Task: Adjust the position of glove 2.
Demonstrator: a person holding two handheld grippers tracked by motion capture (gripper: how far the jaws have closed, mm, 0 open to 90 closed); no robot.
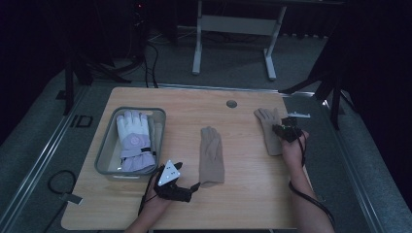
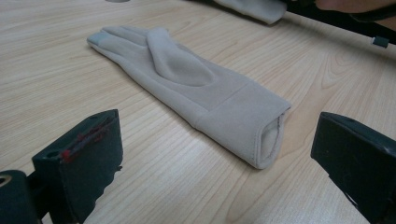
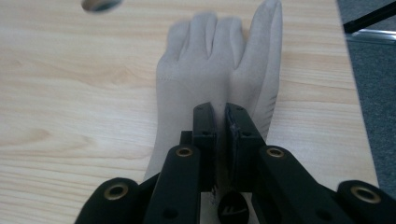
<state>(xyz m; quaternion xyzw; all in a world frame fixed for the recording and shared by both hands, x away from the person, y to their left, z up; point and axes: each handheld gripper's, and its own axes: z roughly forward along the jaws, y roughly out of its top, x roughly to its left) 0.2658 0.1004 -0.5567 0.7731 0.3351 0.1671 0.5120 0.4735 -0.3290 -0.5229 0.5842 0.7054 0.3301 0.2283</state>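
A beige glove point(image 1: 211, 155) point(image 2: 187, 79) lies flat mid-table, fingers away from me and cuff toward me. My left gripper point(image 1: 182, 187) point(image 2: 219, 130) is open, low over the table just before that cuff, one jaw on each side of it and neither touching it. A second beige glove point(image 1: 268, 130) point(image 3: 205, 70) lies near the right edge. My right gripper point(image 1: 289, 131) point(image 3: 222, 123) hovers over its palm and cuff end with the jaws pressed together. No fabric shows between them.
A grey bin point(image 1: 104, 145) at the table's left holds a pair of white and lavender padded gloves point(image 1: 133, 138). A round cable hole point(image 1: 231, 104) point(image 3: 100, 4) sits at the table's far middle. The right table edge point(image 3: 355, 93) runs close beside the second glove.
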